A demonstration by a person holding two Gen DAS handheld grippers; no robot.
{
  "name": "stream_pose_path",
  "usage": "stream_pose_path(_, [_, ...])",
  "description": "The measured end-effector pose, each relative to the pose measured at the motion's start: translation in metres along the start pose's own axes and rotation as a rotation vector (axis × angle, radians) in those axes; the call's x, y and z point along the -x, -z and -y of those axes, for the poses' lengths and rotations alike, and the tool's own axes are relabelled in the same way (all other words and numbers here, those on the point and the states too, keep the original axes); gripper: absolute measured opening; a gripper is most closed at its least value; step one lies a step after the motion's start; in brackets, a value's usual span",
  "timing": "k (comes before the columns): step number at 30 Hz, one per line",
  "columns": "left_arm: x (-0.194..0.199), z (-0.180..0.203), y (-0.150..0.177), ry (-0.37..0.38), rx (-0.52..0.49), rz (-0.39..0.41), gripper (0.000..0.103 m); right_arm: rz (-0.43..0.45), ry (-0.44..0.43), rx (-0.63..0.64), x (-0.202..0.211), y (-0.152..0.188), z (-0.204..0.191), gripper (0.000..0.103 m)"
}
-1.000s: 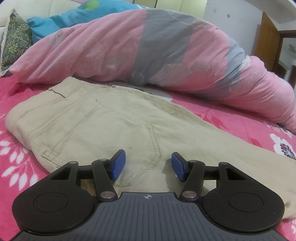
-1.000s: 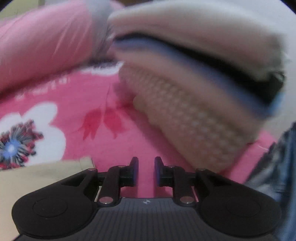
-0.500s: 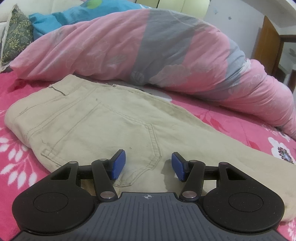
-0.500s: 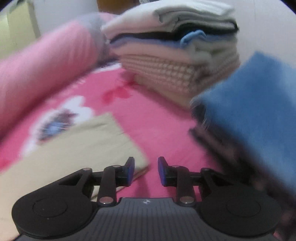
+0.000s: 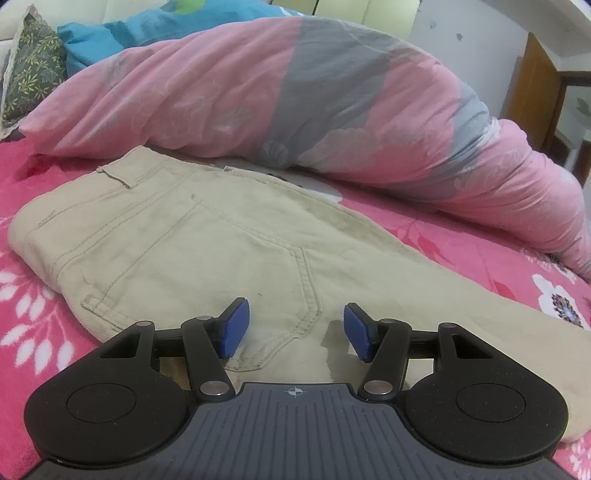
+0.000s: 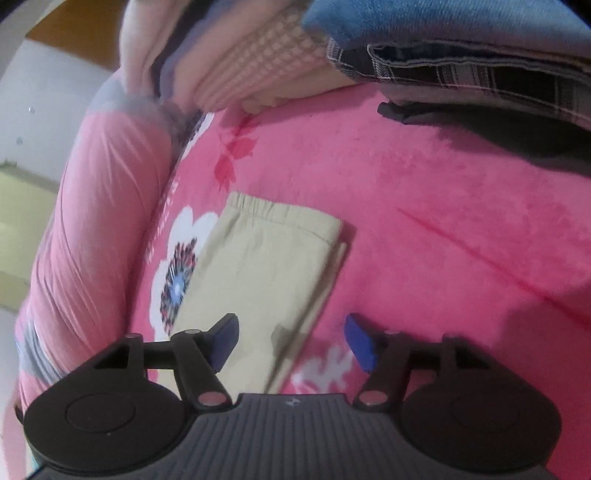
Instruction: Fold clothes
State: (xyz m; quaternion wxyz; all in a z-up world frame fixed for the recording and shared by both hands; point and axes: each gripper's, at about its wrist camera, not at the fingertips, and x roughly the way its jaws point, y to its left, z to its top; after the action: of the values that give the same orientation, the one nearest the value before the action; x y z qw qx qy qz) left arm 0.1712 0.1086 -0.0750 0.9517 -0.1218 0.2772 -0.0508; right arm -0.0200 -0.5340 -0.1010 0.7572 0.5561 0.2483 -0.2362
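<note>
I read no brand, label or writing on any item in either view.

Left wrist view: the beige trousers [image 5: 207, 251] lie flat on the bed [image 5: 461, 254], waistband toward the left, back pocket facing up, one leg running off to the right. A rolled pink and grey duvet [image 5: 295, 107] borders the trousers along their far side; a teal pillow [image 5: 122, 29] and a dark patterned cushion [image 5: 33, 70] sit behind it at the left. Bare pink floral cover is visible to the left of the waistband and to the right beyond the leg.

The left claw [image 5: 295, 328] is open, with its blue pads spread above the lower corner of the back pocket. I cannot tell whether the pads touch the cloth.

Right wrist view (blurred): the trouser-leg hem [image 6: 280, 218] lies flat on the bed cover, with open cover to its right. A stack of folded clothes [image 6: 258, 66] and a second pile topped with blue fabric [image 6: 461, 33] stand well beyond the hem. The duvet runs along the left.

The right claw [image 6: 291, 341] is open, its jaws having just been widening. It is above the near edge of the trouser leg; nothing is clamped.
</note>
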Motion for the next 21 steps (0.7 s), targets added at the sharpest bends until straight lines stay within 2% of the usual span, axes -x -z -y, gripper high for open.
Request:
stream_pose_path(3, [0.0, 0.0, 0.0, 0.0, 0.002, 0.0, 0.058, 0.01, -0.046, -0.028, -0.007, -0.003, 0.002, 0.088])
stream_pose_path(6, [0.0, 0.001, 0.0, -0.001, 0.006, -0.001, 0.059, 0.005, -0.067, 0.023, -0.004, -0.002, -0.003, 0.103])
stream_pose_path(14, [0.0, -0.002, -0.003, 0.014, 0.041, -0.007, 0.061, 0.09, -0.026, 0.166, -0.004, 0.018, -0.018, 0.103])
stream_pose_path(16, [-0.001, -0.003, -0.004, 0.016, 0.053, -0.012, 0.061, 0.105, -0.019, 0.187, -0.002, 0.021, -0.018, 0.097])
stream_pose_path(18, [-0.001, -0.005, -0.005, 0.023, 0.067, -0.015, 0.061, 0.104, 0.003, 0.202, 0.001, 0.021, -0.019, 0.078])
stream_pose_path(21, [0.0, -0.008, -0.005, 0.037, 0.09, -0.016, 0.061, 0.103, -0.013, 0.141, 0.005, 0.014, -0.013, 0.064])
